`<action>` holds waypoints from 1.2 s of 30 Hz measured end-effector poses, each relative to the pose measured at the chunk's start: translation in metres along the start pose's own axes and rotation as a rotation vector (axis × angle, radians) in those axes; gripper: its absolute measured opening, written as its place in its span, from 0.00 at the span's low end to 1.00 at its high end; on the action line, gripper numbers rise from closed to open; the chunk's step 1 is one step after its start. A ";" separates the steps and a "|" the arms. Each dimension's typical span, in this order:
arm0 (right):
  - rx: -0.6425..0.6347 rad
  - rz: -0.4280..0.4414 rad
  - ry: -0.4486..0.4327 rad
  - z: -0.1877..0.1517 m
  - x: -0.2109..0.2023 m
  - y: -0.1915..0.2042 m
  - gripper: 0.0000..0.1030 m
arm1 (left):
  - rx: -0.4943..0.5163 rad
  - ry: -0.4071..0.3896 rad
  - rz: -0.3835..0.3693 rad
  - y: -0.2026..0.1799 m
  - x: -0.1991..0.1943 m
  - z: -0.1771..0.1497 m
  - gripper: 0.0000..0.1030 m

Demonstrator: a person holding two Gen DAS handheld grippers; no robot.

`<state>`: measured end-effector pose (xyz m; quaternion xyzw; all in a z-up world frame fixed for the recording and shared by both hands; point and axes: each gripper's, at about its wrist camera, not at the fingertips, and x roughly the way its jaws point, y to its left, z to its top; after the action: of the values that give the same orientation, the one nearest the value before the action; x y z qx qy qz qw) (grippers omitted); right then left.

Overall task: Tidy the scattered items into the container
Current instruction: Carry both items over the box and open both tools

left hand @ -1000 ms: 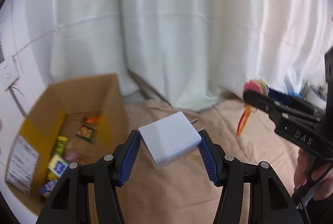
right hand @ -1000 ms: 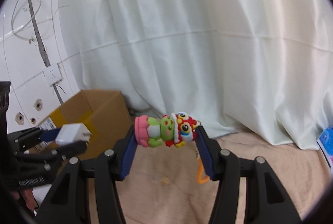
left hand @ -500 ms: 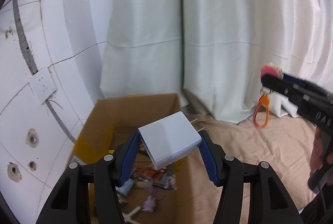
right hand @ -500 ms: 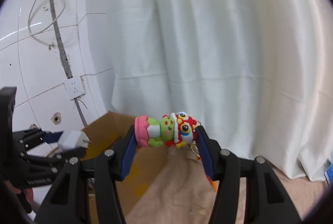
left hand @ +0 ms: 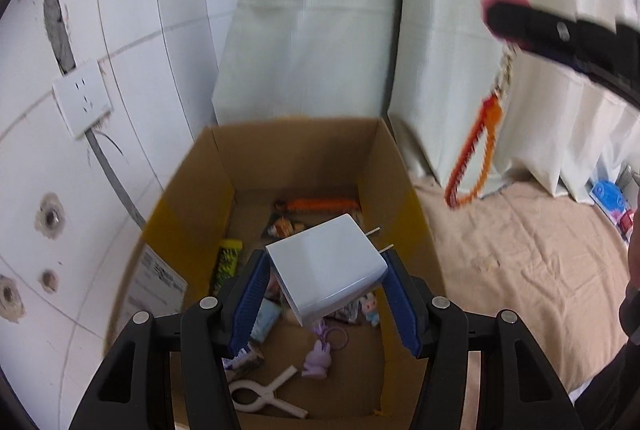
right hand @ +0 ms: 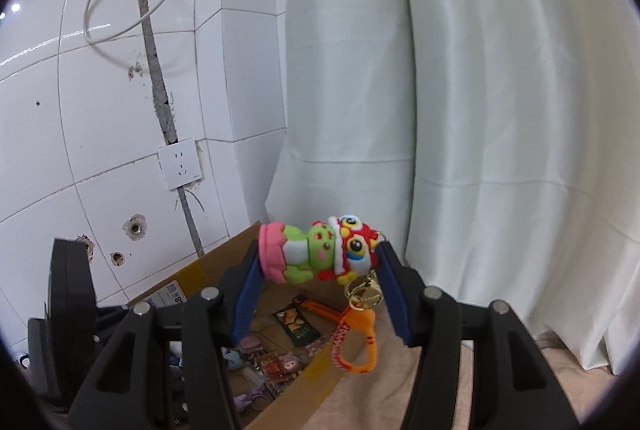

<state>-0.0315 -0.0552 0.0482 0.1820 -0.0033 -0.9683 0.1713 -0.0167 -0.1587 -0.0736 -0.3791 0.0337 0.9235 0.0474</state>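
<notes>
My left gripper (left hand: 325, 294) is shut on a white plug charger (left hand: 325, 268), its two prongs pointing away, held above the open cardboard box (left hand: 192, 198). Inside the box lie several small items, among them a purple bunny charm (left hand: 317, 362) and a cream clip (left hand: 262, 396). My right gripper (right hand: 318, 280) is shut on a green and red toy keychain (right hand: 320, 250), whose orange strap (right hand: 354, 344) dangles over the box's right rim (right hand: 292, 392). In the left wrist view the right gripper (left hand: 560, 30) hangs at the upper right, with the strap (left hand: 474, 166) below it.
A white tiled wall with a socket (left hand: 82, 102) stands left of the box. White curtain (right hand: 480, 110) hangs behind it. Beige cloth (left hand: 520, 250) covers the floor to the right, with a blue item (left hand: 608, 194) at its far edge.
Both grippers have swung left towards the box. The charger now hangs over the box's inside, and the keychain has come up to the box's right rim.
</notes>
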 end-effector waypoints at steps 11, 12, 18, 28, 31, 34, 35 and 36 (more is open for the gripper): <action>-0.027 0.024 -0.012 0.008 0.011 0.006 0.58 | 0.005 0.072 0.019 -0.006 0.014 -0.016 0.97; -0.034 0.034 -0.012 0.011 0.012 0.009 0.58 | 0.005 0.072 0.013 -0.007 0.013 -0.016 1.00; -0.056 0.108 -0.013 0.025 0.023 0.024 0.58 | -0.014 0.101 -0.006 -0.009 0.013 -0.026 1.00; -0.058 0.212 0.216 0.010 0.084 0.033 0.58 | -0.070 0.150 -0.042 0.005 0.025 -0.041 1.00; -0.053 0.231 0.301 0.004 0.097 0.033 0.59 | -0.076 0.155 -0.050 0.005 0.028 -0.043 1.00; -0.068 0.212 0.388 -0.005 0.107 0.034 0.74 | -0.075 0.160 -0.056 0.004 0.029 -0.044 1.00; -0.075 0.187 0.394 -0.007 0.107 0.033 0.79 | -0.075 0.160 -0.056 0.003 0.029 -0.044 1.00; -0.084 0.168 0.401 -0.009 0.106 0.032 0.83 | -0.074 0.161 -0.057 0.003 0.029 -0.044 1.00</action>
<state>-0.1110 -0.1203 0.0050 0.3629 0.0559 -0.8943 0.2559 -0.0075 -0.1642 -0.1251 -0.4543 -0.0073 0.8890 0.0566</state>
